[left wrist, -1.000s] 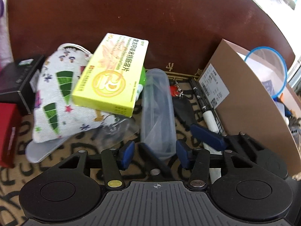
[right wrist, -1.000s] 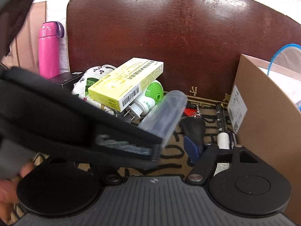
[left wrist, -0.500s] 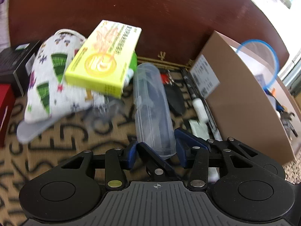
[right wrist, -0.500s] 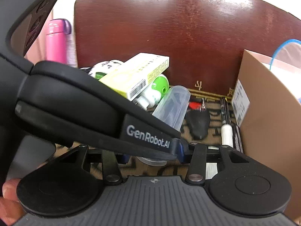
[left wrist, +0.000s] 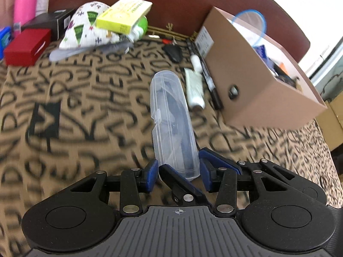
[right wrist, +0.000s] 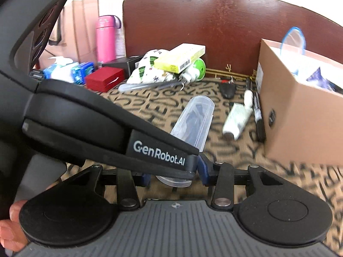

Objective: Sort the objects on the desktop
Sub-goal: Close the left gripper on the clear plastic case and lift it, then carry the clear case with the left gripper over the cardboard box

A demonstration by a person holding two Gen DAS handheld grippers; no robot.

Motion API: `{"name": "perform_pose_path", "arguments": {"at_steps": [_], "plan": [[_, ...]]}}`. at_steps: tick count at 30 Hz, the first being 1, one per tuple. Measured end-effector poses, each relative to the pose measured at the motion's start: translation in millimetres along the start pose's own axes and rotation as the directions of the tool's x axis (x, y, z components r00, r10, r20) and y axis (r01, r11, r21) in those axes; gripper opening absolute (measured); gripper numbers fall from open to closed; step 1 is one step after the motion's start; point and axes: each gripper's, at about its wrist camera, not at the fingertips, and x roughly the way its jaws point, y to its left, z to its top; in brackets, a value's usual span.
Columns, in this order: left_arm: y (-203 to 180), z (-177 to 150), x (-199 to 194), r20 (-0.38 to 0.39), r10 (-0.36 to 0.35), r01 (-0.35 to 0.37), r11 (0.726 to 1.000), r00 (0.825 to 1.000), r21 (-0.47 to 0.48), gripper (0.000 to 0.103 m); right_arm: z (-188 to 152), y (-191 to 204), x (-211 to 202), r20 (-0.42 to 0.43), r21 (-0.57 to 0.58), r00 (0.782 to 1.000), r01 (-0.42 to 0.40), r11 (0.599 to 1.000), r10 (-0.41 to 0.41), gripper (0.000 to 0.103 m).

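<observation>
A clear plastic case [left wrist: 171,117] with dark contents points away from me above the patterned cloth. Its near end sits between the blue pads of my left gripper [left wrist: 178,173], which is shut on it. The right gripper [right wrist: 174,175] is closing its jaws on that same end of the case [right wrist: 193,120]; the left gripper's black body [right wrist: 107,128] hides its left finger. An open cardboard box [left wrist: 257,81] stands at the right, also seen in the right wrist view [right wrist: 300,117].
At the back lie a yellow medicine box [left wrist: 124,15] on a printed pouch [left wrist: 85,27], a red box [left wrist: 25,47] and a pink bottle [right wrist: 106,38]. A white tube [left wrist: 195,87], a marker [left wrist: 208,75] and a black fob [left wrist: 174,51] lie beside the cardboard box.
Both grippers narrowed onto the clear case and pulled back together, drawing it out of the pile at the back into open cloth. The pile now looks farther away.
</observation>
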Motion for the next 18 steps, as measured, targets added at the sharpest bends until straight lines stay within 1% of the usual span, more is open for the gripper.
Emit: {"name": "perform_pose_path", "arguments": {"at_steps": [5,8,10,11,12,13,14,16,18], "plan": [[-25,-35,-13,-0.018,0.019,-0.018,0.998,1.000,0.061,0.044,-23,0,-31,-0.012,0.022,1.000,-0.010,1.000,0.011,0.049],[-34,-47,-18,-0.025,0.015,-0.013,0.996,1.000,0.089,0.045,-35,0,-45,-0.008,0.044,1.000,-0.002,0.999,0.002,0.049],[-35,-48,-19,-0.016,0.012,-0.011,0.996,1.000,0.090,0.060,-39,-2,-50,0.001,0.066,1.000,-0.003,0.998,0.003,0.049],[-36,-47,-20,-0.002,0.019,-0.019,0.996,1.000,0.086,0.061,-38,-4,-49,0.005,0.083,1.000,-0.003,0.997,0.002,0.052],[-36,-44,-21,0.013,0.034,-0.035,0.995,0.999,0.089,0.064,-39,-4,-49,0.007,0.095,1.000,0.001,0.995,-0.002,0.054],[-37,-41,-21,0.025,0.050,-0.052,0.994,0.998,0.096,0.065,-38,-3,-48,0.008,0.095,1.000,0.009,0.995,-0.010,0.059],[-37,-36,-20,0.037,0.065,-0.068,0.992,0.997,0.104,0.067,-38,-2,-46,0.011,0.092,1.000,0.016,0.996,-0.017,0.060],[-34,-27,-16,0.039,0.078,-0.081,0.992,0.996,0.101,0.069,-37,-2,-41,0.008,0.096,1.000,0.024,0.995,-0.025,0.061],[-32,-20,-11,0.033,0.075,-0.078,0.992,0.997,0.101,0.073,-35,-4,-35,0.006,0.112,0.999,0.031,0.993,-0.032,0.061]]}}
